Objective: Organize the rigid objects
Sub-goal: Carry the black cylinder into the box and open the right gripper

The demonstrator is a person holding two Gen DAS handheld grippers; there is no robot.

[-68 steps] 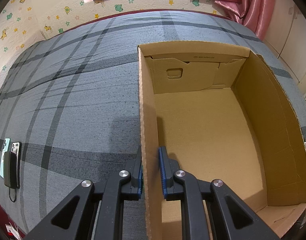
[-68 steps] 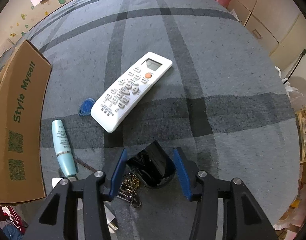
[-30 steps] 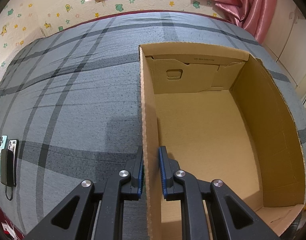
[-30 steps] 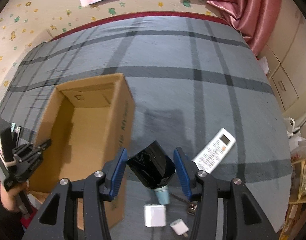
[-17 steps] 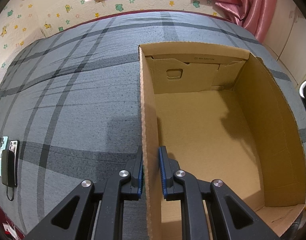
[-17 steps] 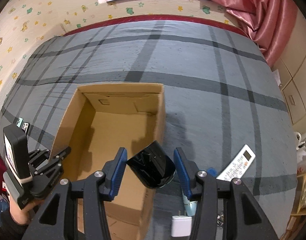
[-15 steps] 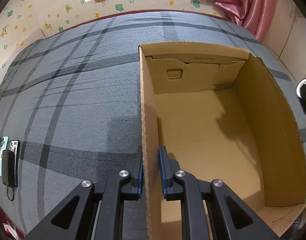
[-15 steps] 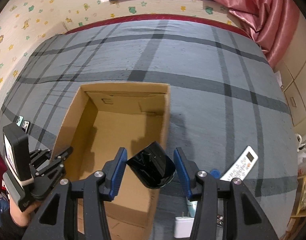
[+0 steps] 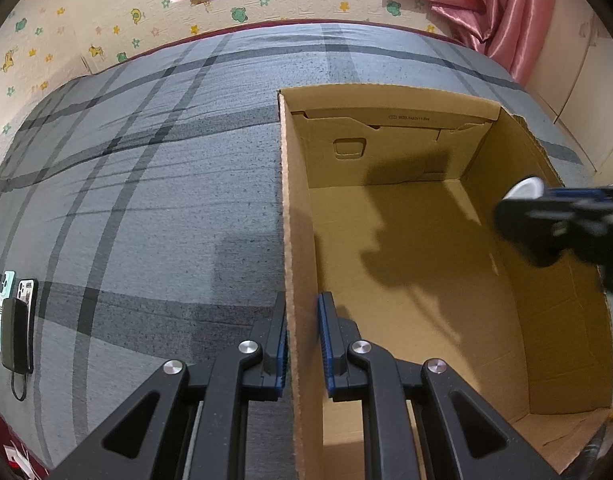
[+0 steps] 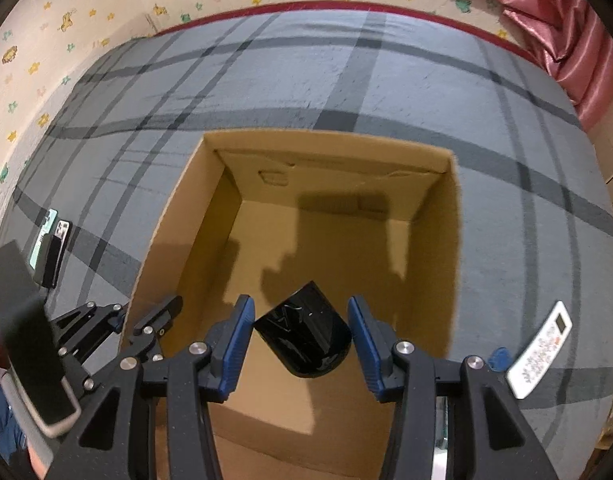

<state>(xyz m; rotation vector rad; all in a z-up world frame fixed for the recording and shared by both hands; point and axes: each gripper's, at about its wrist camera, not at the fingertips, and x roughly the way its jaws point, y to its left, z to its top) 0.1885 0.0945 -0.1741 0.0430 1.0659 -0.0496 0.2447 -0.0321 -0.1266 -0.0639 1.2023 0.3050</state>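
Black gripper (image 10: 300, 334), blue pads (image 10: 237, 332), silver screws

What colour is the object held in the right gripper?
Glossy black object, seen best in the right wrist view, between the right gripper's blue pads.

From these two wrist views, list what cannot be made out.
- Black object in the right gripper: blurred in the left wrist view, what it is unclear.
- Cardboard box: near end cut off by frame edges.
- Remote control: buttons too small.
- Phones: tiny, at the edge.
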